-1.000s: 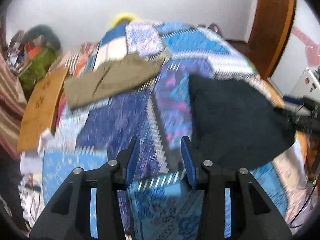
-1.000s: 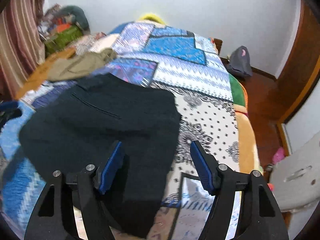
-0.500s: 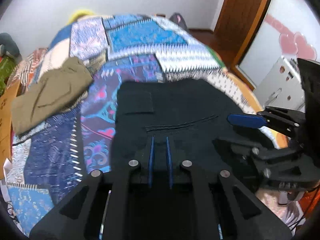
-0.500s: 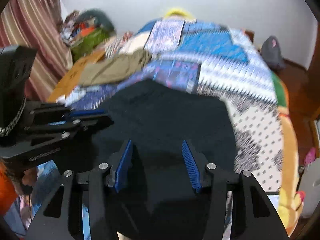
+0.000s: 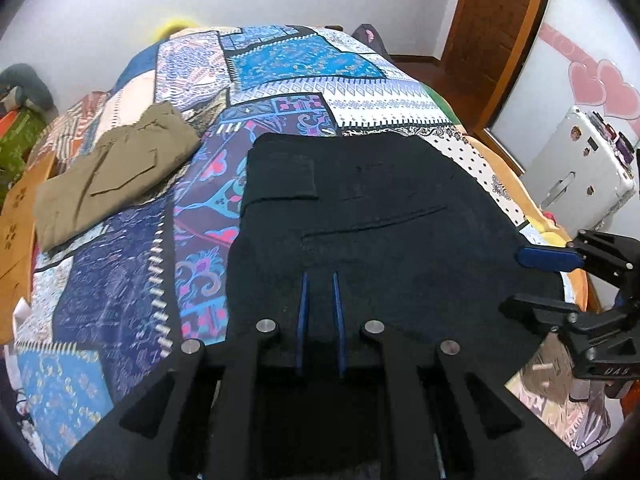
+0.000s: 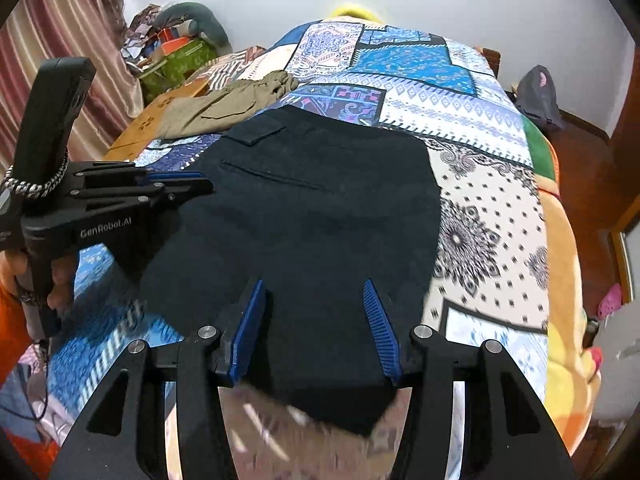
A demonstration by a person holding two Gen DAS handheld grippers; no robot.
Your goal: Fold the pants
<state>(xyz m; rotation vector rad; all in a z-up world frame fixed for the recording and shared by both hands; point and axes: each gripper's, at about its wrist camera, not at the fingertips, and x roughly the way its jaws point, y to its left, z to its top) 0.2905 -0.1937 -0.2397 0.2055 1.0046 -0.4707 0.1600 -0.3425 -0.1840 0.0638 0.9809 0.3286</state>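
The left gripper has its two blue-padded fingers drawn close together with only a narrow gap, and the near edge of the black folded fabric pants runs between them; whether the cloth is actually pinched cannot be told. In the right wrist view this same gripper reaches in from the left, its fingertips meeting the left edge of the pants. The right gripper has its ribbed blue pads spread wide apart, poised above the near end of the pants, holding nothing. In the left wrist view it comes in from the right, at the right edge of the garment.

The black pants lie flat on the near part of a patchwork bedspread in blue, white and purple prints, with a flap pocket and a welt pocket facing up. Further back to the left lies a pair of folded olive-khaki pants, well apart from the black ones. Beside the bed stands a white hard-shell suitcase.
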